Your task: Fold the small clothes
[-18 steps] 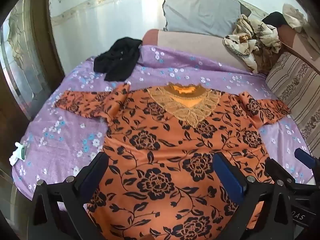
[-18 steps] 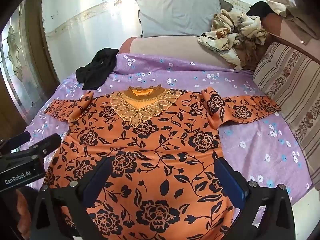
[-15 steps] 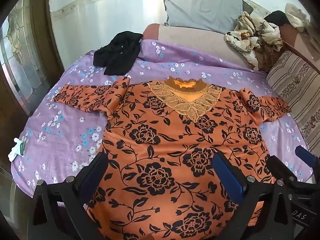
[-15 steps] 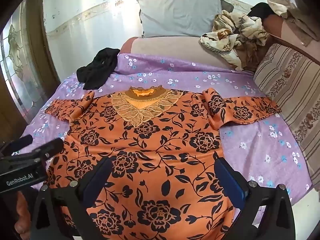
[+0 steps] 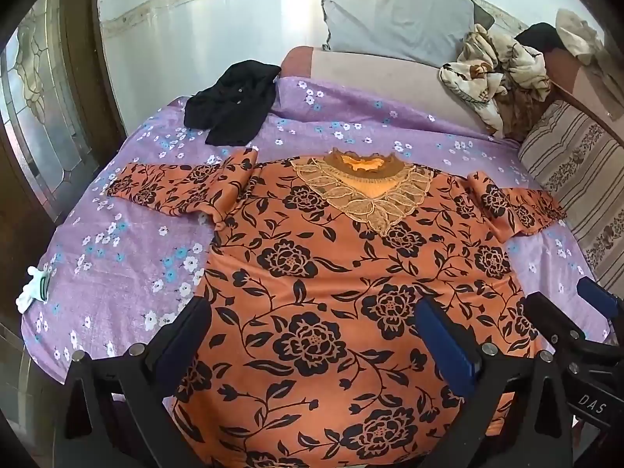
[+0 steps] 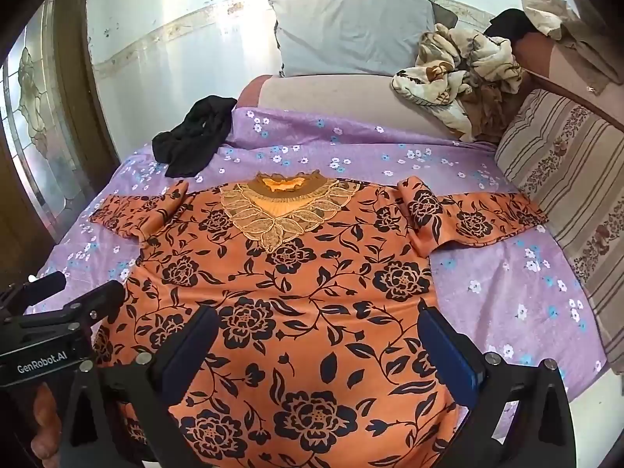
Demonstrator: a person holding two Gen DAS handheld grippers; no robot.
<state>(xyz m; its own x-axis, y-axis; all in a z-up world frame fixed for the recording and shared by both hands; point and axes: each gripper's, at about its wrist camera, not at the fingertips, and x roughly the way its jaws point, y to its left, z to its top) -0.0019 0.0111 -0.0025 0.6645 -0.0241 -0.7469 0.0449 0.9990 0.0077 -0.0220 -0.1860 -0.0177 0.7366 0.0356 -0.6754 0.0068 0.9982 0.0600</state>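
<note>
Lying flat and unfolded across the centre of both frames, the orange floral top (image 5: 331, 273) filled the purple bedsheet (image 5: 117, 273), sleeves spread. The left gripper (image 5: 312, 335) and right gripper (image 6: 316, 339) hovered at the lower edge, jaws wide and empty, so folding seemingly had not begun.

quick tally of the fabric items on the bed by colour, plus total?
Orange with black flowers: 1, the orange top, spread flat on the purple sheet
Black: 2, the black garment by the far left corner and a black piece at the far right
Cream patterned: 1, the crumpled cloth
Grey: 1, the pillow
Total: 5
</note>
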